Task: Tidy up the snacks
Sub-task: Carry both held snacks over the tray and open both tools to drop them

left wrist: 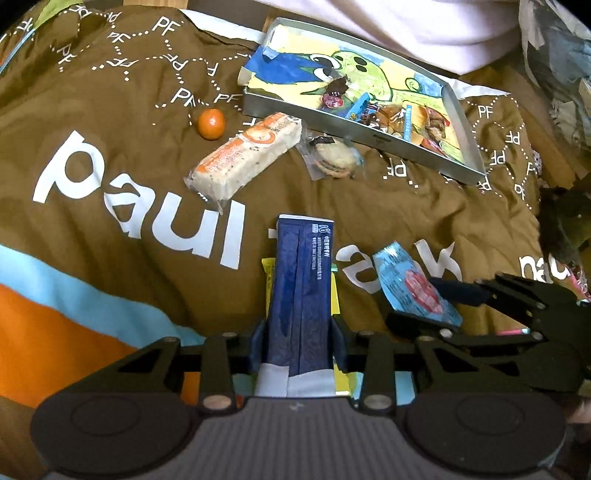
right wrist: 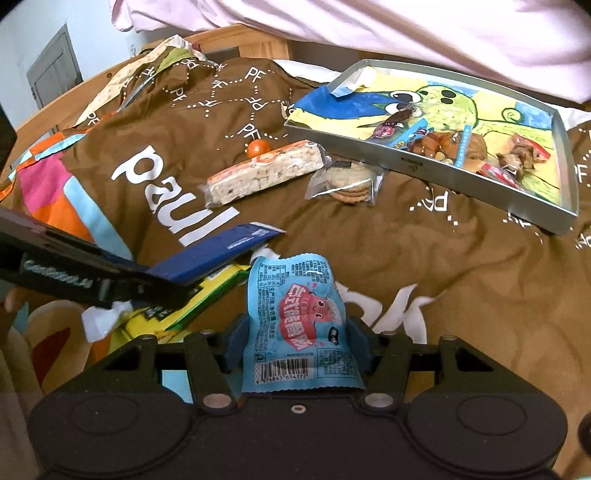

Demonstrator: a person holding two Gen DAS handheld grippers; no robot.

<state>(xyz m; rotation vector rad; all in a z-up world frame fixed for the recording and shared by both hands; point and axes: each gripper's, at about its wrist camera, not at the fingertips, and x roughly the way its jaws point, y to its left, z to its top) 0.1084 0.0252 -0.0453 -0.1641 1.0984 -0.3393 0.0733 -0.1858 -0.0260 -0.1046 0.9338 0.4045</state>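
Observation:
My left gripper (left wrist: 300, 343) is shut on a long dark blue snack pack (left wrist: 301, 291), held above the brown bedspread; the same blue pack (right wrist: 214, 254) shows at the left of the right wrist view. My right gripper (right wrist: 297, 350) is shut on a light blue pouch (right wrist: 297, 317) with a red cartoon, and that pouch (left wrist: 413, 284) is also seen beside the left gripper. Farther off lie a rice cracker bar (left wrist: 245, 155), a wrapped cookie (left wrist: 332, 157) and an orange ball (left wrist: 211, 123). A grey metal tray (left wrist: 373, 138) behind them holds several wrapped snacks.
A yellow-green packet (right wrist: 207, 295) lies under the blue pack on the brown printed bedspread (left wrist: 110, 110). A wooden bed frame (right wrist: 236, 40) and pale pink bedding (right wrist: 406, 33) run along the back. A crumpled bag (left wrist: 554, 55) sits at the far right.

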